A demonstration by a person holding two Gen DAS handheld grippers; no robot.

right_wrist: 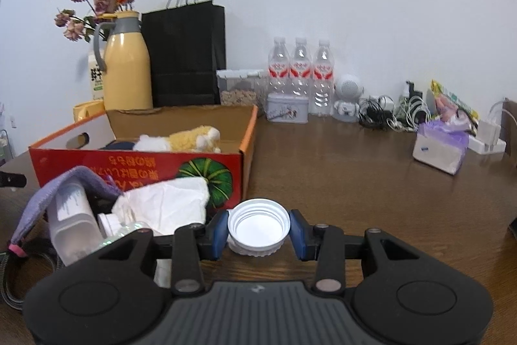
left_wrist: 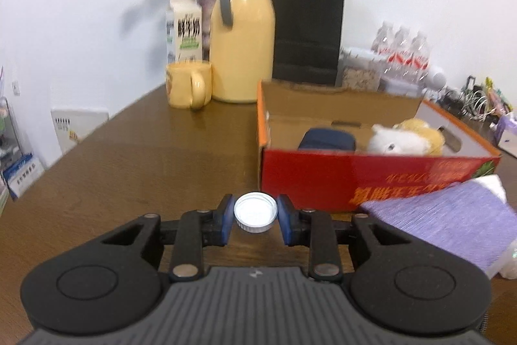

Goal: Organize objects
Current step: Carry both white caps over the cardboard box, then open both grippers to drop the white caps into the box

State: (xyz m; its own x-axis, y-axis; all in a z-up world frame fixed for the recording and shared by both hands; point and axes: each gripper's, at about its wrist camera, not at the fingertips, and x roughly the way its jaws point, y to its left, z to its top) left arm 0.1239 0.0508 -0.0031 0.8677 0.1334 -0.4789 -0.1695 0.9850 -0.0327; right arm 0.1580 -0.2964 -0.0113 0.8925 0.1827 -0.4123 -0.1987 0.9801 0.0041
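- The left gripper [left_wrist: 255, 217] is nearest in its own view, its blue pads pressed on either side of a small white bottle cap [left_wrist: 255, 213], open side up, over the brown wooden table [left_wrist: 145, 157].
- The right gripper [right_wrist: 258, 230] is likewise clamped on a larger white screw lid [right_wrist: 258, 227], open side up, threads showing inside.
- In the left view the red cardboard box [left_wrist: 371, 180] lies at about 2 o'clock from the cap; inside it are a dark blue case [left_wrist: 328, 139] and a white-and-yellow plush toy [left_wrist: 404, 139].
- A purple cloth [left_wrist: 452, 219] lies at 3 o'clock, just in front of the box.
- At 12 o'clock stand a yellow mug [left_wrist: 187, 84] and a yellow thermos jug [left_wrist: 242, 34], with a black paper bag [left_wrist: 307, 25] beside them.
- In the right view three water bottles [right_wrist: 300, 70] stand by the wall at 12 o'clock and a tissue pack [right_wrist: 441, 147] at 2 o'clock.
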